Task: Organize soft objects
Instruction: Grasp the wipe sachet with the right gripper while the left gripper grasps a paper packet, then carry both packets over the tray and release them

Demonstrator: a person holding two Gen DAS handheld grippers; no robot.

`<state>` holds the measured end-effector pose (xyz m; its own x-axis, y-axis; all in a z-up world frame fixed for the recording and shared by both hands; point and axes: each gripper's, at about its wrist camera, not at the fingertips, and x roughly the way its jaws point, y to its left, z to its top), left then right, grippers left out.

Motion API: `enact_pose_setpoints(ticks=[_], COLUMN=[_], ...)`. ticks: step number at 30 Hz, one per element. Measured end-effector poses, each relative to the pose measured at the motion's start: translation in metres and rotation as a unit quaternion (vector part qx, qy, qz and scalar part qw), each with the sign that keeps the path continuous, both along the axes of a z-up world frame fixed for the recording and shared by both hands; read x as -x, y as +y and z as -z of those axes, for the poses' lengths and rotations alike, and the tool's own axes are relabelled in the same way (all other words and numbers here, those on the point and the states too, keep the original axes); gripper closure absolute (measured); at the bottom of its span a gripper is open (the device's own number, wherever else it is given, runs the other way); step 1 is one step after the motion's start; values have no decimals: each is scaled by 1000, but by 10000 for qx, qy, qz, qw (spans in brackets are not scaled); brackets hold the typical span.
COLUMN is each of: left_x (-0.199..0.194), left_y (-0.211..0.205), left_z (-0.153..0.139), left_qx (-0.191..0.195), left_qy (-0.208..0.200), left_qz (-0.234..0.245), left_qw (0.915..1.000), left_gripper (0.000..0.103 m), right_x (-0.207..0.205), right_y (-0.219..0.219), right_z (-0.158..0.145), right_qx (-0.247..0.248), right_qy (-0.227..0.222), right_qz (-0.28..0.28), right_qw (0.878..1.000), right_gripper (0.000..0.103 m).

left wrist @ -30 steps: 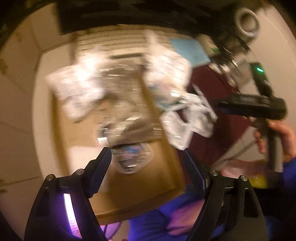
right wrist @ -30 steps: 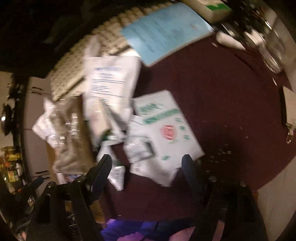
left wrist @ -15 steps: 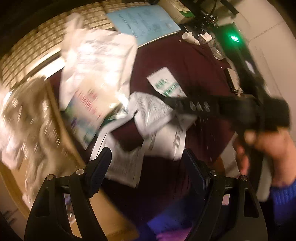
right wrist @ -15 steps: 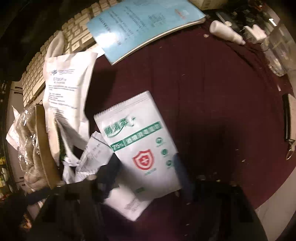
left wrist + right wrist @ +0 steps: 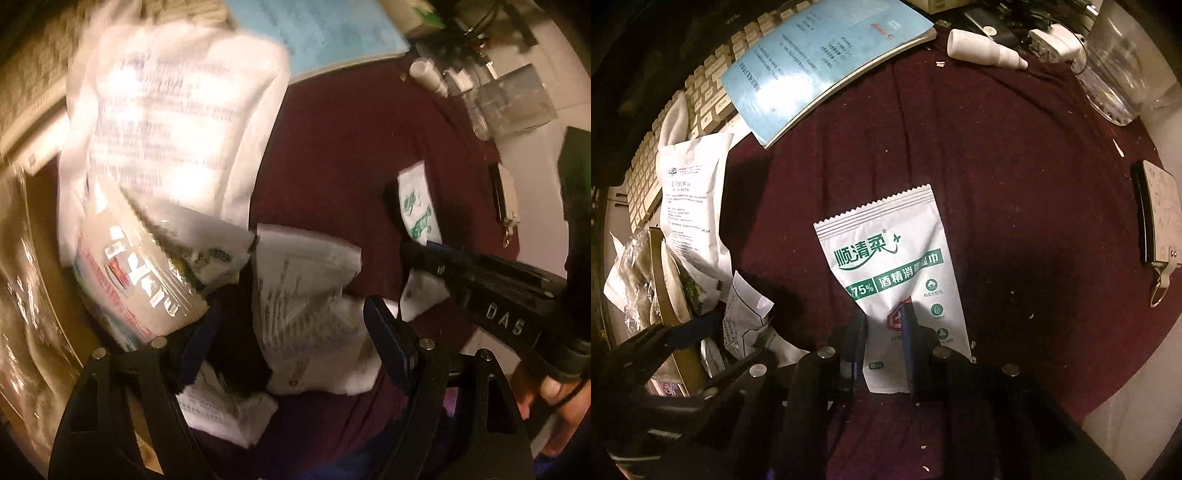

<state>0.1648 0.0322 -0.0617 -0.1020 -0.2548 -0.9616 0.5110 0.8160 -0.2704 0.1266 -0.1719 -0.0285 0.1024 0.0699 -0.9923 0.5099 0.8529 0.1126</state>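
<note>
Left tool (image 5: 291, 325): fingers spread wide, holding nothing, over crumpled white packets (image 5: 306, 306) at the left of the surface.
Wipes packet (image 5: 890, 273): flat on the maroon surface (image 5: 1015, 184), long axis near to far, serrated top edge pointing far.
Right tool (image 5: 882, 325): fingers pinching the packet's near end.
Left view only: large white pouch (image 5: 177, 122), blurred.
Right view only: blue booklet (image 5: 820, 62), white bottle (image 5: 982, 50).
</note>
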Motion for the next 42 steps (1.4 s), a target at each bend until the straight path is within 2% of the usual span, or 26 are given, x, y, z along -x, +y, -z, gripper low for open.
enact_pose_setpoints(ticks=[1,2,4,6,11,17,21,25,30,37,42], left_x=[1,1,-1,-1,2,13,23,39,55,68,63], left_y=[-2,-4,-5,-5,4,20,45,81,130,192,228], left_z=[-1,-2,-2,-2,-7,-37,-60,-78,-92,-100,-98], left_qx=[-18,2,39,99,387,875,1118,1240,1197,934,853], left_qy=[-27,-7,-61,-62,26,-6,-162,-318,-434,-612,-829], left_qz=[38,76,100,144,11,-23,-91,-229,-611,-1120,-1464], left_qw=[10000,10000,9999,9998,9992,9962,9936,9915,9900,9874,9820], left_gripper=[25,31,50,53,55,55,55,55,55,55,55], right_x=[-1,0,-2,-2,5,8,14,19,26,31,21], right_y=[-1,-2,3,3,-3,-9,-6,12,54,109,156], right_z=[0,0,1,4,-4,-25,-42,-59,-69,-68,-70], right_qx=[-16,-33,-63,-107,-59,26,-10,21,-69,-748,-962], right_qy=[-4,-19,-58,-98,-209,-349,-492,-571,-636,-765,-791], right_qz=[-5,-14,-13,80,328,367,413,168,-304,-810,-1305], right_qw=[10000,10000,10000,9999,9992,9987,9979,9982,9975,9910,9836], right_gripper=[86,86,86,86,88,92,92,92,92,92,92])
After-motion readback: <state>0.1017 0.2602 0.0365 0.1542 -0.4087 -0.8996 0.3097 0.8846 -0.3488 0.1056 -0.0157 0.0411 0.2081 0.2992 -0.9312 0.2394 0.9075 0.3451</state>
